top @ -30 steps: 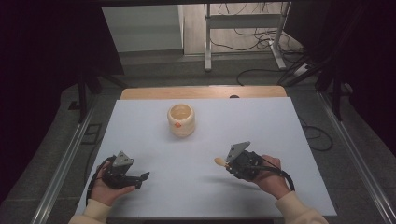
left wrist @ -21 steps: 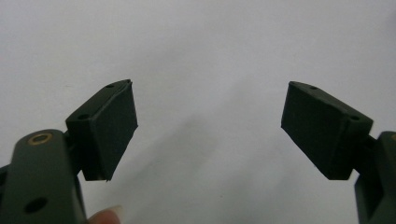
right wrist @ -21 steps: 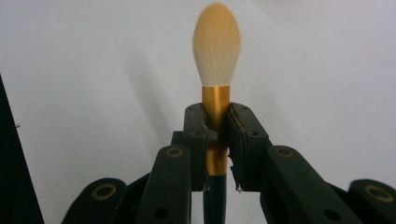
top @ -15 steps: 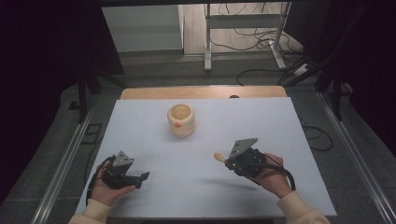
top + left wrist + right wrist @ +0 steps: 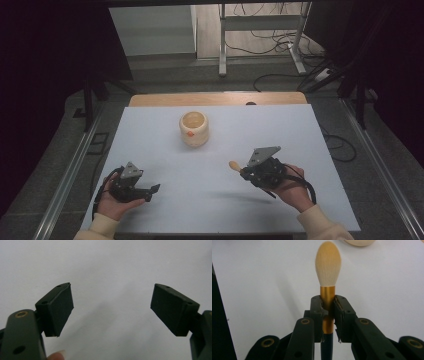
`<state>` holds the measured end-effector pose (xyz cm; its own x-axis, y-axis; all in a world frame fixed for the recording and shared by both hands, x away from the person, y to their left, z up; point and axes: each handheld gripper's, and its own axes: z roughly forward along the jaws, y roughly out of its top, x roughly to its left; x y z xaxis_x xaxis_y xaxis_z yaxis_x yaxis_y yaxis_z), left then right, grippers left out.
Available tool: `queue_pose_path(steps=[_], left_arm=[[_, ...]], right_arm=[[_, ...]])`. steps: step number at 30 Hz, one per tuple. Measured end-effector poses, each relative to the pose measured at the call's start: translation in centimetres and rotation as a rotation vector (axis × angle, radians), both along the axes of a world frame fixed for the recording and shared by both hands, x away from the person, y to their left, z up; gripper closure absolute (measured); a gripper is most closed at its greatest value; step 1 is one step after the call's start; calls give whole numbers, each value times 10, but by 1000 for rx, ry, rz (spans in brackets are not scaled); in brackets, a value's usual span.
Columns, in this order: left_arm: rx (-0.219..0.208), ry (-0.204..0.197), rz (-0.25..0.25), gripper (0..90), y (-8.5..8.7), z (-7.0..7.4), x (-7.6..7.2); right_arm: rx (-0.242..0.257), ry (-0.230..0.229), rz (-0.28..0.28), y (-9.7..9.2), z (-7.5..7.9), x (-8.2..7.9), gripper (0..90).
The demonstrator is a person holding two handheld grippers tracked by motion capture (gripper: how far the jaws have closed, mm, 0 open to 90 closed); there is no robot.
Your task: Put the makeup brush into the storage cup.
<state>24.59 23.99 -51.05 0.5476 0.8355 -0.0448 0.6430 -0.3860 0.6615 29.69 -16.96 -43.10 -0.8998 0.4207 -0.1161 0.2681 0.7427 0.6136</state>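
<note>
A makeup brush with a cream bristle head, gold metal ferrule and dark handle (image 5: 328, 277) is clamped at its ferrule, raised above the white table, bristles pointing toward the cream pot.

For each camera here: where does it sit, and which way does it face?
High view: above the person's side, facing forward and down on the white table; both hands show, the right gripper clamping a brush.
Left gripper view: rides the left gripper, facing bare table between open jaws.
Right gripper view: looks along shut jaws at the brush.
Shared: brush, cup.
</note>
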Motion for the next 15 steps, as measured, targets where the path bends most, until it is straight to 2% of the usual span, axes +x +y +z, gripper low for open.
queue_pose_path(steps=[2, 7, 15], left_arm=[[0, 0, -1, 190, 0, 0, 0], [1, 0, -1, 190, 0, 0, 0], [1, 0, -1, 189, -1, 0, 0]], right_arm=[[34, 23, -3, -1, 1, 0, 783], [69, 34, -8, -2, 3, 1, 783], [87, 46, -6, -3, 2, 2, 783]])
